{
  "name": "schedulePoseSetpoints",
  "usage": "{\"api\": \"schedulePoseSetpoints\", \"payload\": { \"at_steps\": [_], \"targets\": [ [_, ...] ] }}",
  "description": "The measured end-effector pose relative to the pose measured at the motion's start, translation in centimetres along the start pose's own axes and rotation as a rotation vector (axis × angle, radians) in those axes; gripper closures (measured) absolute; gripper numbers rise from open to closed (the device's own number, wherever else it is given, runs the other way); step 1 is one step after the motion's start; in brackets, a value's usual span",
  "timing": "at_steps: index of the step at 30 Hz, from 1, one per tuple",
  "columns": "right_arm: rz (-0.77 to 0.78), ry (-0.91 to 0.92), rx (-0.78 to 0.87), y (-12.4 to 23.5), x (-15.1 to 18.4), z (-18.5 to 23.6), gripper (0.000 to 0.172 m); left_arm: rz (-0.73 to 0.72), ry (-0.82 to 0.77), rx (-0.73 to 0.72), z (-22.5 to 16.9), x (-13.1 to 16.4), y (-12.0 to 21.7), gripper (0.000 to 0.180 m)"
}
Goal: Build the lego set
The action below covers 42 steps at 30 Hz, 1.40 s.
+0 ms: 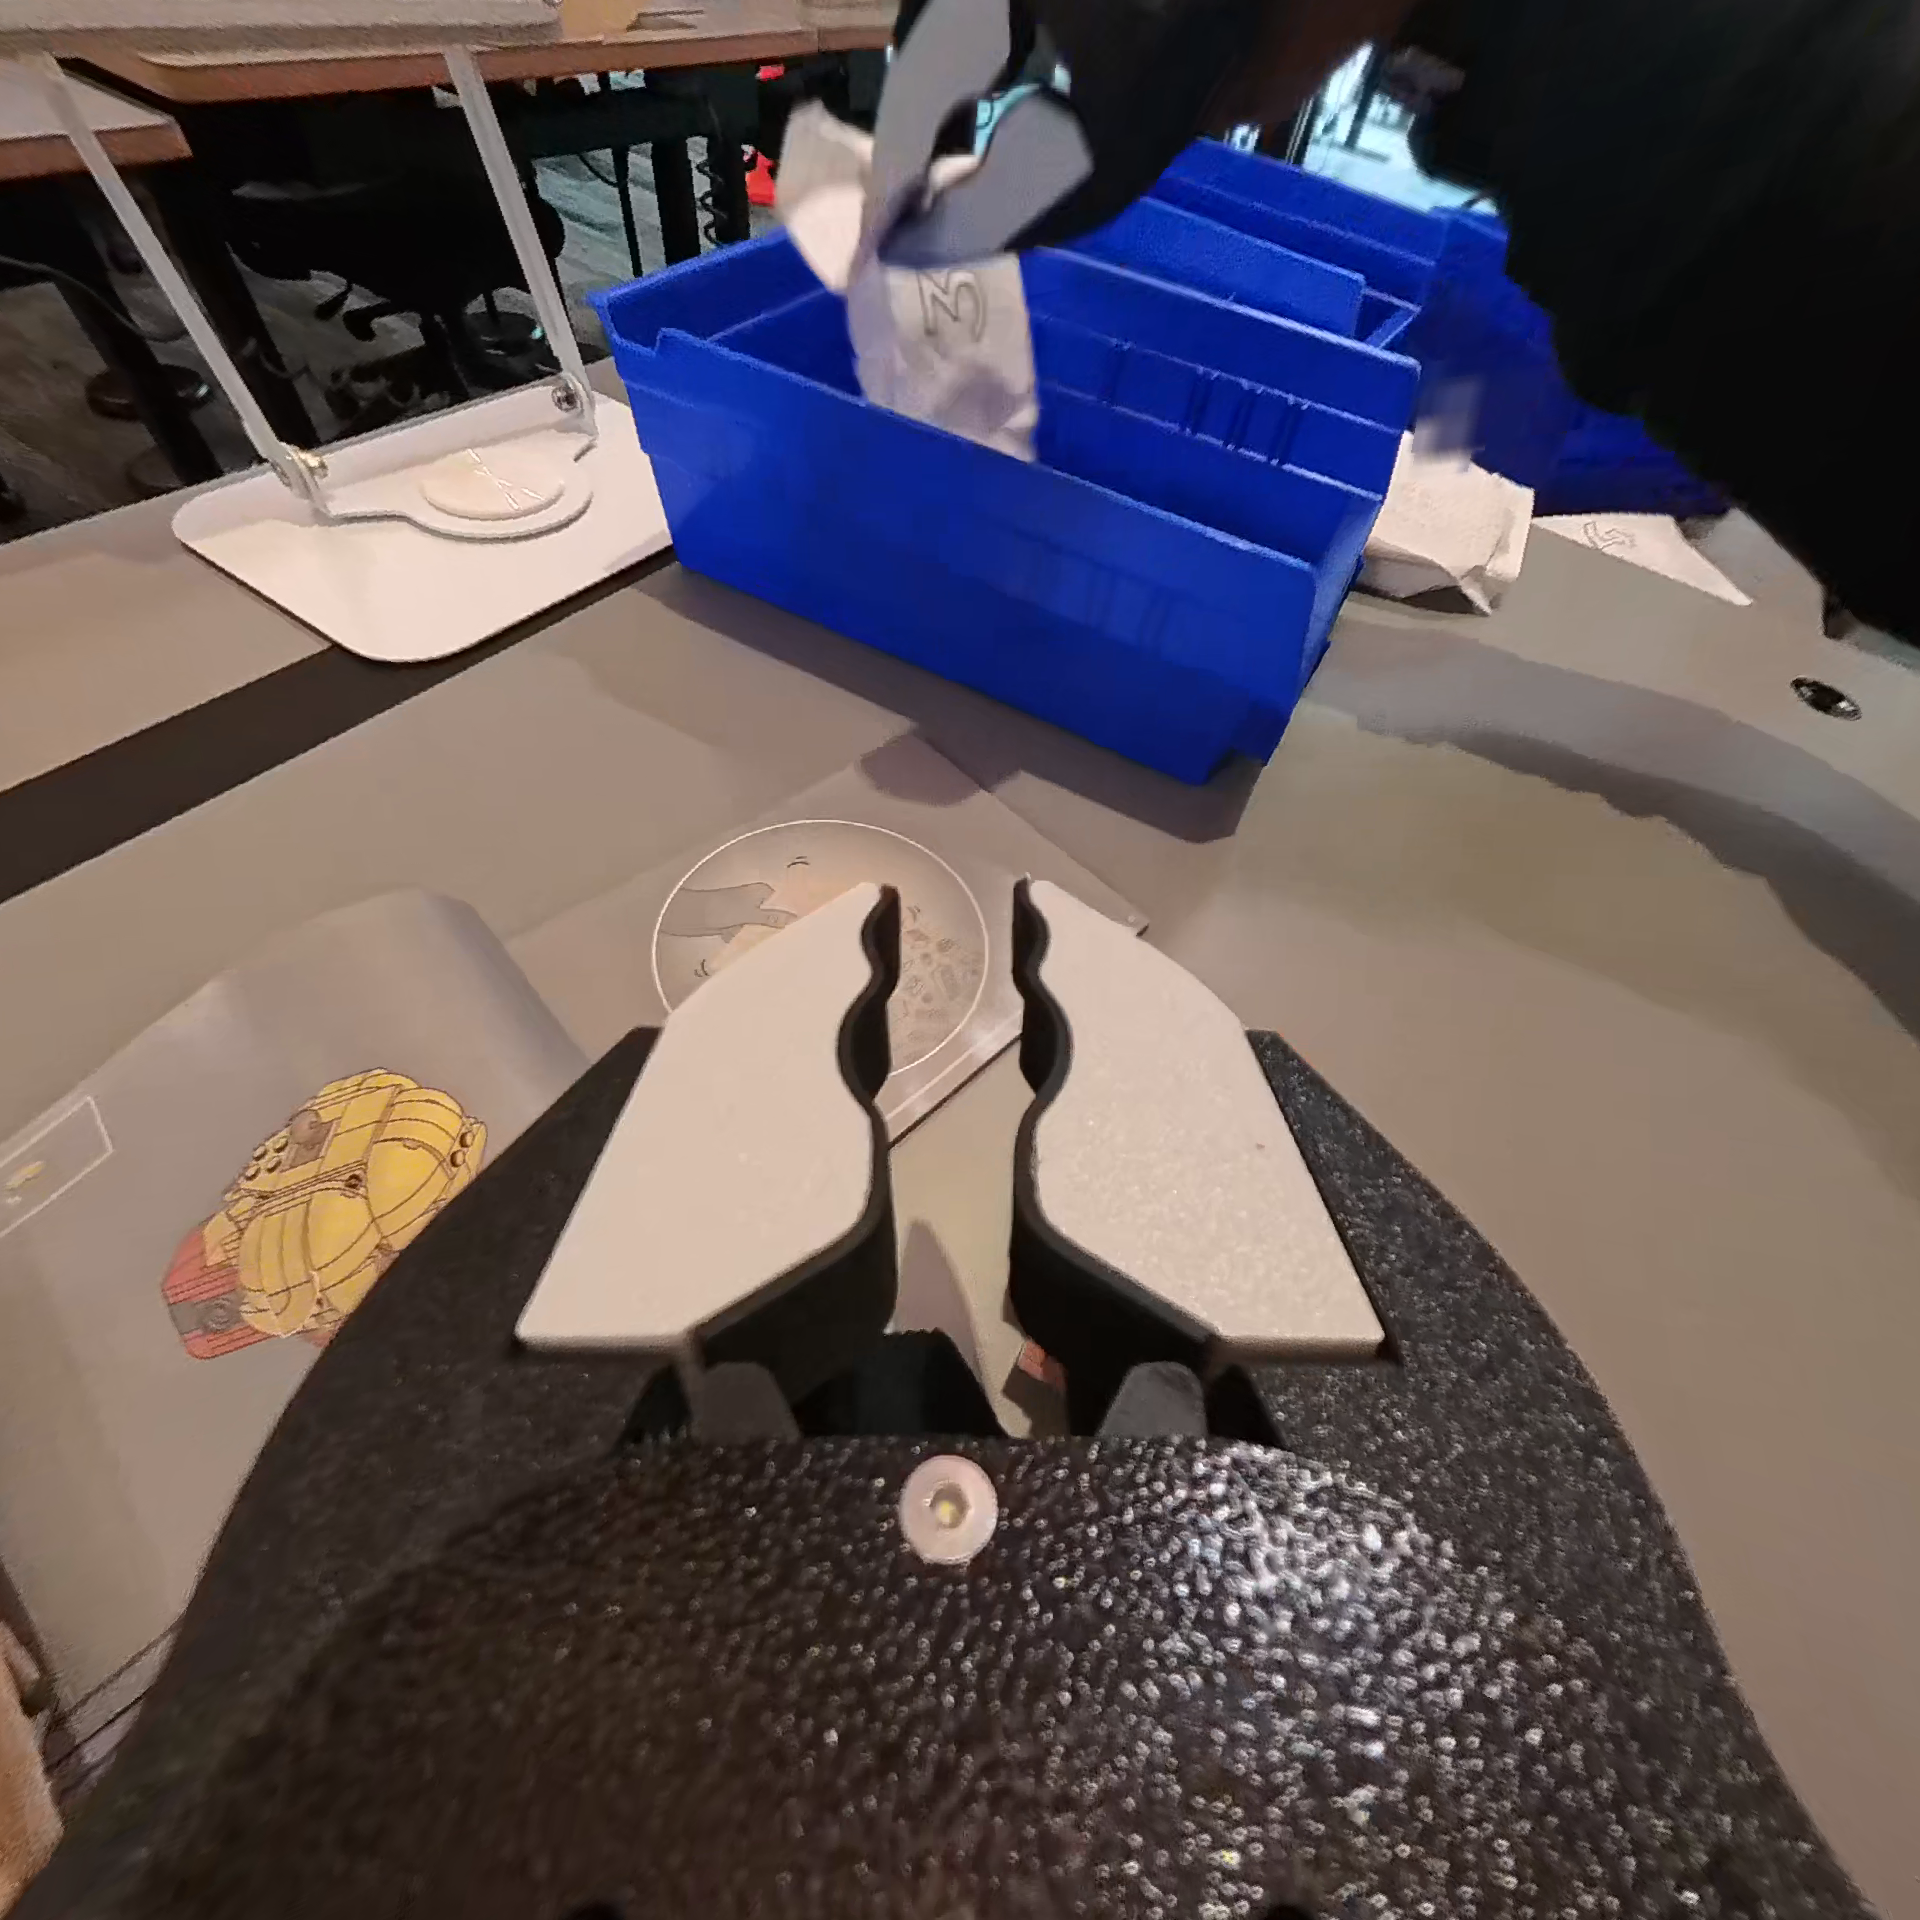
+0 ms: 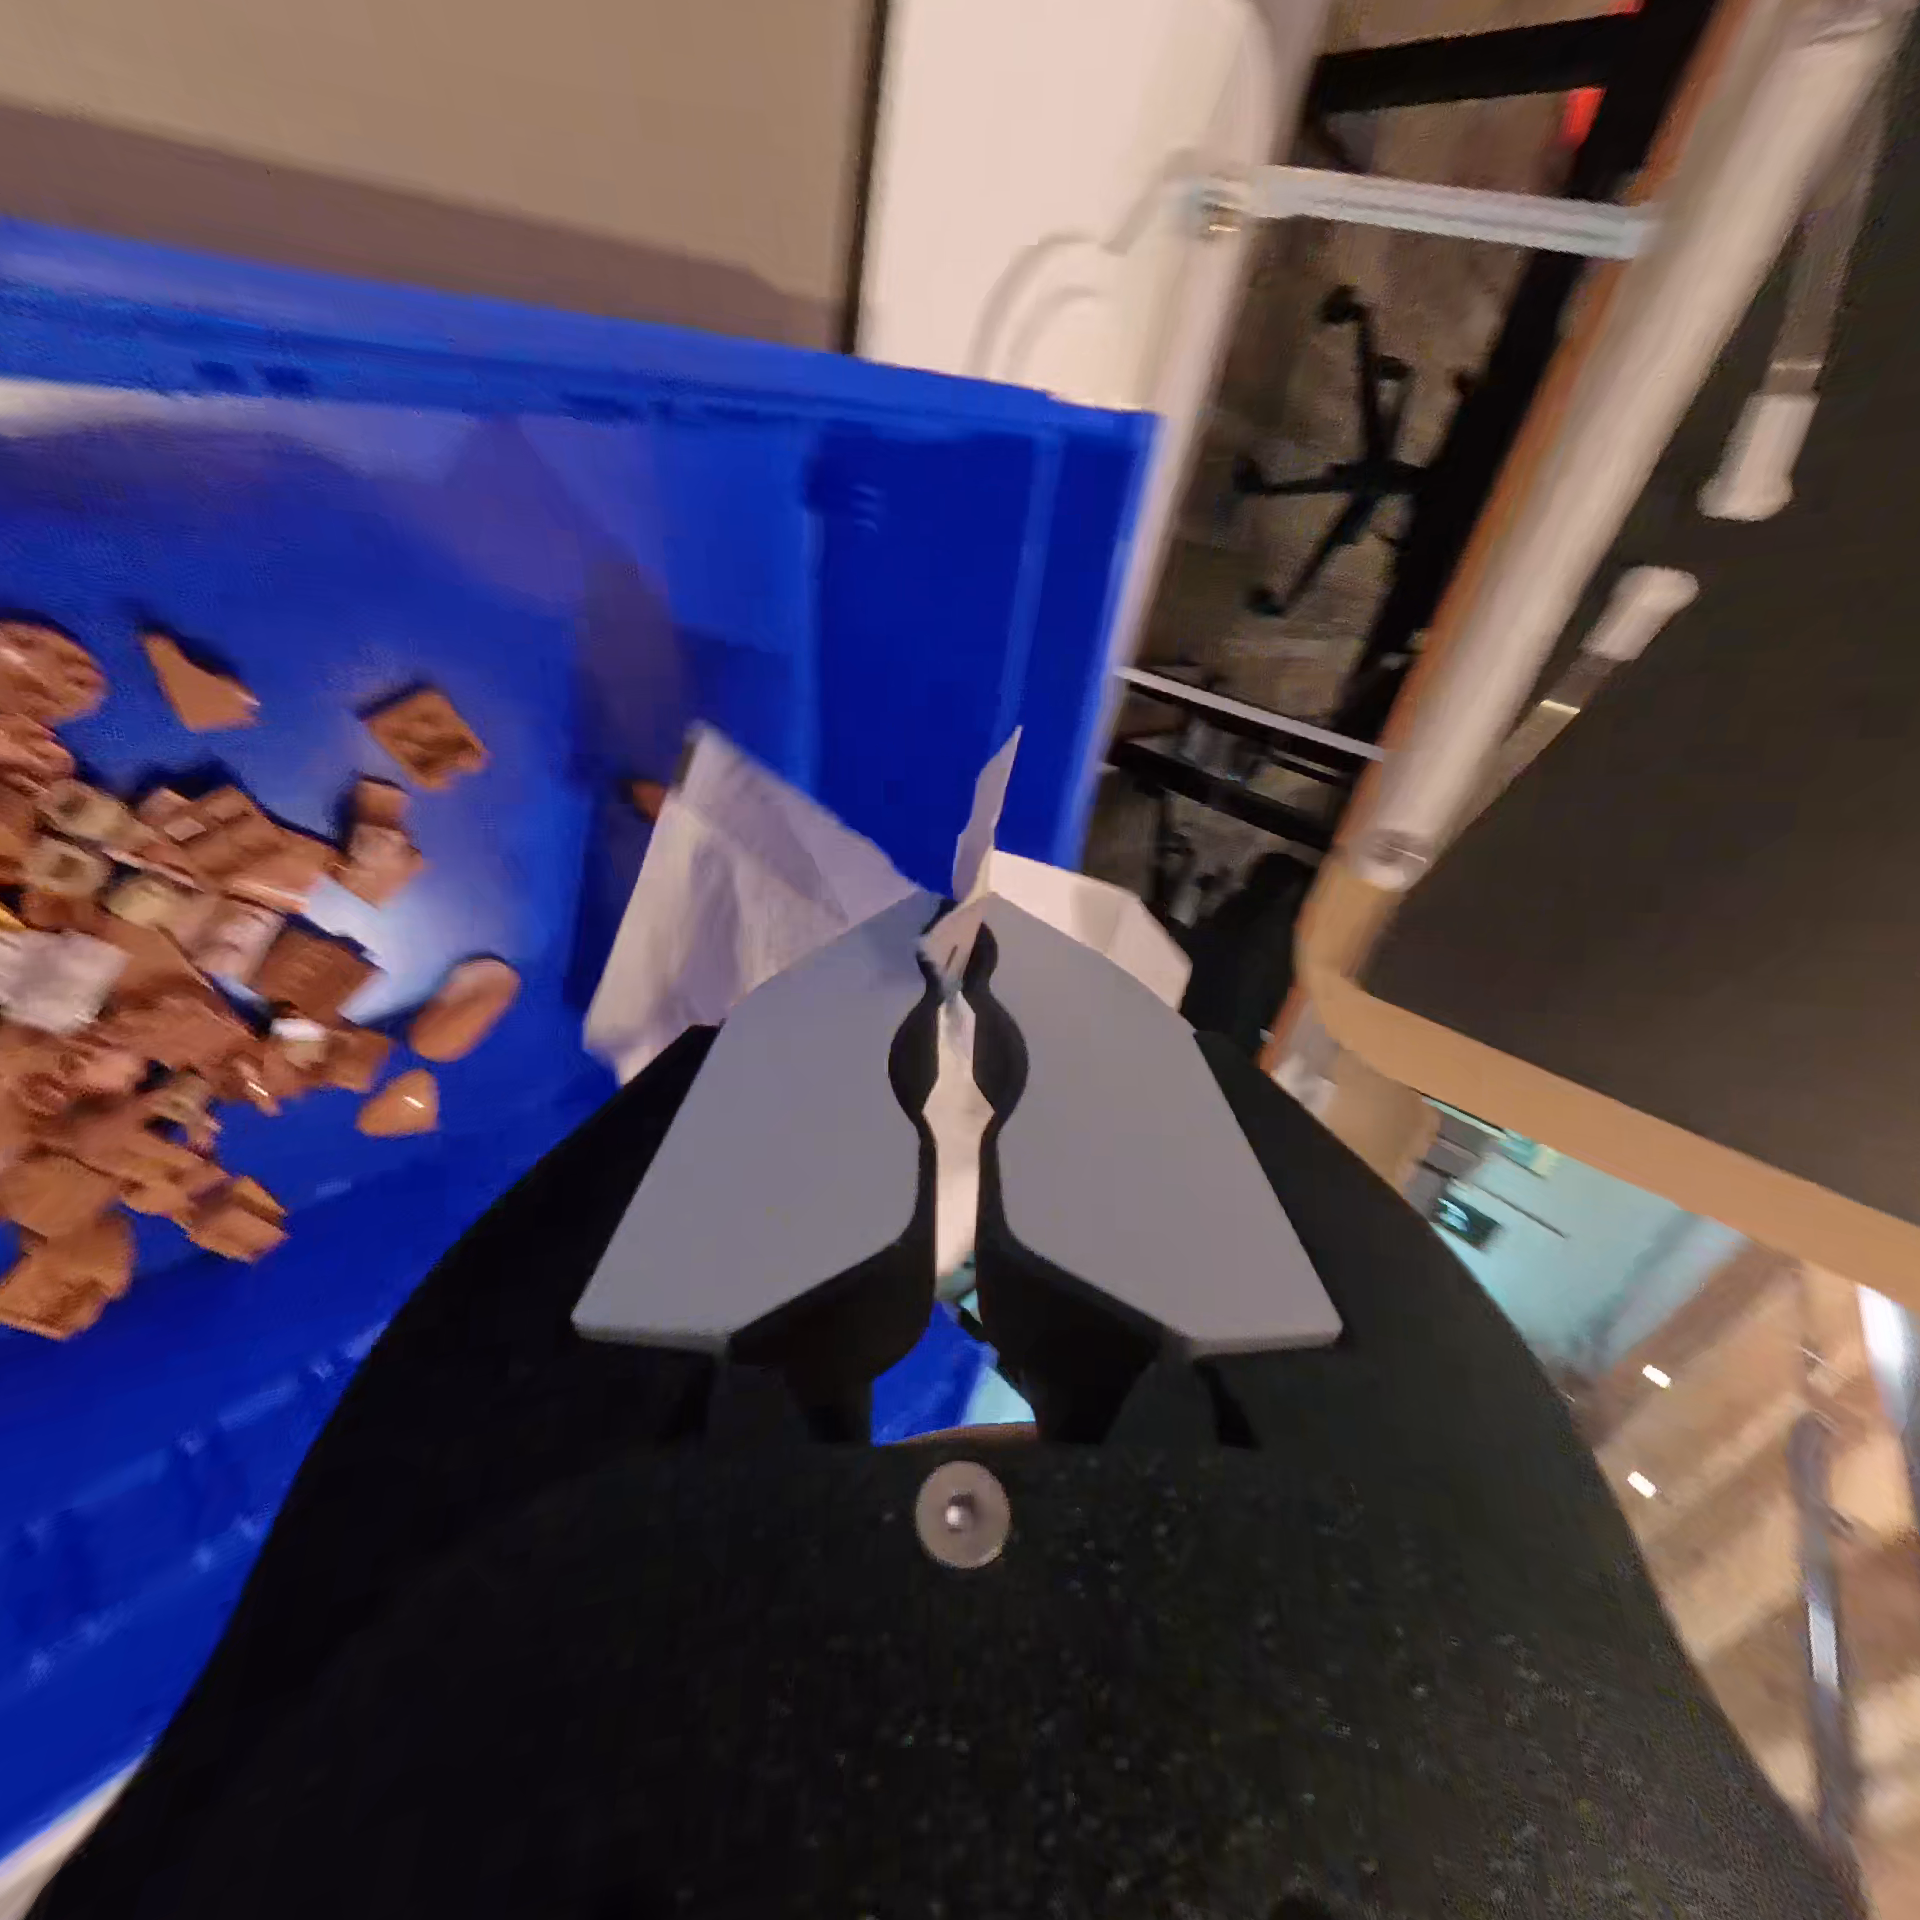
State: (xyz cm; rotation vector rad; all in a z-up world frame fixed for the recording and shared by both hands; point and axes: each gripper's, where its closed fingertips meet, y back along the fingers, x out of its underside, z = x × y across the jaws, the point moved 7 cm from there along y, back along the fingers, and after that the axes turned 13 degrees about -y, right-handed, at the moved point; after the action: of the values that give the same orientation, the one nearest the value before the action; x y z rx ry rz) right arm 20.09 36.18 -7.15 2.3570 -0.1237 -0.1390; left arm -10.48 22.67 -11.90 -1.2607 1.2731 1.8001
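White crumpled paper bag (image 2: 727,914) was clamped in the right gripper (image 2: 954,961), jaws together on a thin fold of it, pads pressed on the paper. In the left wrist view the same bag (image 1: 935,322) hung from that gripper (image 1: 997,197) above the near compartment of the blue bin (image 1: 935,561), its lower end down inside the bin's rim. Right wrist view was blurred and tilted; it looked into a bin compartment holding a heap of small brown pieces (image 2: 156,935), some scattered loose on the blue floor (image 2: 520,582).

Blue bin stood on the grey bench (image 1: 1455,1039), split by blue dividers (image 1: 1195,312) into several compartments. A crumpled white paper towel (image 1: 1455,530) lay on the bench just beside the bin's right end, with a flat white sheet (image 1: 1652,551) near it.

Left gripper (image 1: 948,935) hovered low over the bench, jaws a little apart, nothing between them. Under its fingertips lay a grey card with a printed circle (image 1: 748,935). Left of that, an open grey booklet (image 1: 260,1091) with a yellow and red drawing (image 1: 322,1216). A white lamp base (image 1: 416,561) with angled metal struts sat on the bench left of the bin. Other desks and chair legs in the background.
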Motion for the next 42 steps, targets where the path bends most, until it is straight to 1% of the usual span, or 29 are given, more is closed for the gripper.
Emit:
{"api": "schedulePoseSetpoints", "payload": {
  "at_steps": [3, 6, 8, 10, 13, 16, 18, 20, 24, 25, 27, 28, 30, 33, 35, 36, 37, 38, 40, 42],
  "targets": [
    [-0.042, 0.009, 0.129, 4.5, -1.3, -3.3, 0.171, -0.024, 0.013, 0.01, -0.1, -0.3, 0.2, 0.16],
    [-0.162, -0.022, 0.183, 8.1, -4.5, -5.2, 0.171, -0.028, 0.022, -0.014, 0.3, -0.3, 0.5, 0.16],
    [-0.236, -0.034, 0.204, 9.4, -7.2, -5.6, 0.172, -0.036, 0.034, -0.043, 0.7, -0.2, 0.7, 0.16],
    [-0.28, -0.056, 0.201, 9.8, -9.5, -5.6, 0.172, -0.042, 0.058, -0.051, 1.2, 0.0, 0.9, 0.16],
    [-0.375, -0.147, 0.159, 9.2, -12.5, -5.3, 0.171, -0.035, 0.083, -0.074, 1.9, 0.5, 1.1, 0.16],
    [-0.422, -0.243, 0.113, 6.7, -14.6, -4.7, 0.171, -0.022, 0.1, -0.099, 2.6, 1.0, 1.3, 0.16],
    [-0.424, -0.286, 0.064, 4.4, -15.6, -3.8, 0.171, -0.019, 0.113, -0.109, 3.0, 1.3, 1.4, 0.161],
    [-0.391, -0.316, 0.037, 1.9, -16.4, -2.7, 0.172, -0.014, 0.129, -0.117, 3.4, 1.6, 1.5, 0.161],
    [-0.208, -0.292, -0.01, -3.9, -16.4, 0.4, 0.17, -0.006, 0.158, -0.123, 3.9, 2.2, 1.5, 0.161],
    [-0.152, -0.278, -0.005, -4.9, -16.0, 1.1, 0.161, -0.001, 0.166, -0.119, 3.9, 2.3, 1.4, 0.161],
    [-0.055, -0.272, 0.05, -5.5, -15.1, 1.6, 0.128, 0.01, 0.177, -0.11, 3.9, 2.6, 1.2, 0.161],
    [-0.041, -0.295, 0.073, -5.0, -14.7, 1.6, 0.117, 0.014, 0.179, -0.104, 3.9, 2.6, 1.1, 0.161],
    [-0.091, -0.391, 0.098, -3.0, -14.0, 1.2, 0.11, 0.022, 0.174, -0.09, 3.6, 2.6, 0.8, 0.161],
    [-0.168, -0.554, 0.073, 0.4, -12.2, 0.8, 0.11, 0.04, 0.153, -0.069, 3.0, 2.6, 0.3, 0.161],
    [-0.167, -0.62, -0.016, 2.3, -11.2, 2.1, 0.115, 0.055, 0.139, -0.065, 2.8, 2.6, 0.1, 0.161],
    [-0.169, -0.611, -0.085, 3.1, -11.1, 3.4, 0.121, 0.063, 0.136, -0.066, 2.7, 2.6, 0.0, 0.161],
    [-0.168, -0.56, -0.136, 3.6, -11.2, 5.0, 0.129, 0.068, 0.134, -0.067, 2.6, 2.6, -0.1, 0.161],
    [-0.15, -0.477, -0.146, 3.9, -11.5, 6.3, 0.132, 0.069, 0.133, -0.065, 2.6, 2.6, -0.1, 0.161],
    [-0.05, -0.248, -0.108, 3.4, -12.0, 8.5, 0.132, 0.07, 0.128, -0.063, 2.4, 2.6, -0.3, 0.161],
    [0.042, -0.059, -0.121, 2.1, -12.6, 10.2, 0.126, 0.081, 0.122, -0.069, 2.4, 2.8, -0.4, 0.161]
  ]
}}
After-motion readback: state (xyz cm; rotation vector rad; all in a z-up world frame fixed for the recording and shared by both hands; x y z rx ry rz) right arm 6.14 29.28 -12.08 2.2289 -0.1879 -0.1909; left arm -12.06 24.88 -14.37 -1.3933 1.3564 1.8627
